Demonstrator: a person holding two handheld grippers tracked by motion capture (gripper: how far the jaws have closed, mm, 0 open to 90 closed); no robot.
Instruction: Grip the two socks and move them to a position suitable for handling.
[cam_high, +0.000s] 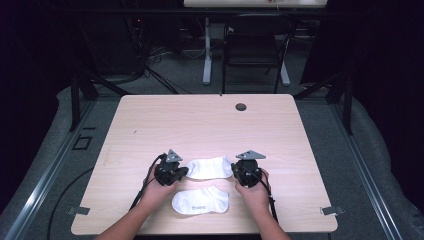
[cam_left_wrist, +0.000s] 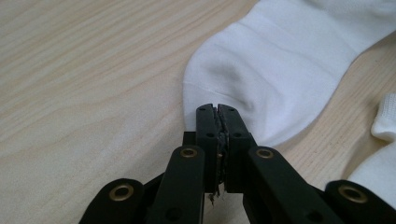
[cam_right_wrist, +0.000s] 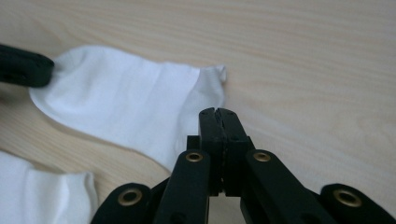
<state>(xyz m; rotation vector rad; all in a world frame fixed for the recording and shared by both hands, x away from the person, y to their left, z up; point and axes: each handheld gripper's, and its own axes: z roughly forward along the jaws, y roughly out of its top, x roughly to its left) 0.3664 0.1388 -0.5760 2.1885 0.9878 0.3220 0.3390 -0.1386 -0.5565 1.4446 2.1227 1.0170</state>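
surface: pale wood table (cam_high: 200, 120) | room: dark, chair (cam_high: 255, 47) behind | left tongs (cam_high: 181, 172), right tongs (cam_high: 236, 171): closed at far sock (cam_high: 210, 167) ends, grip unclear

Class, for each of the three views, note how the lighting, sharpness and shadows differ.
High view: table brightly lit, surroundings almost black, image soft. Left gripper view: far sock sharp, with soft fold shadows; black jaws are dark. Right gripper view: wood grain slightly blurred, near sock softer at the corner.

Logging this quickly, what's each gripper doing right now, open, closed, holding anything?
Left gripper: closed, its tips at the toe edge of the far white cotton ankle sock; a pinch cannot be told.
Right gripper: closed, beside that sock's cuff end, apparently holding nothing.
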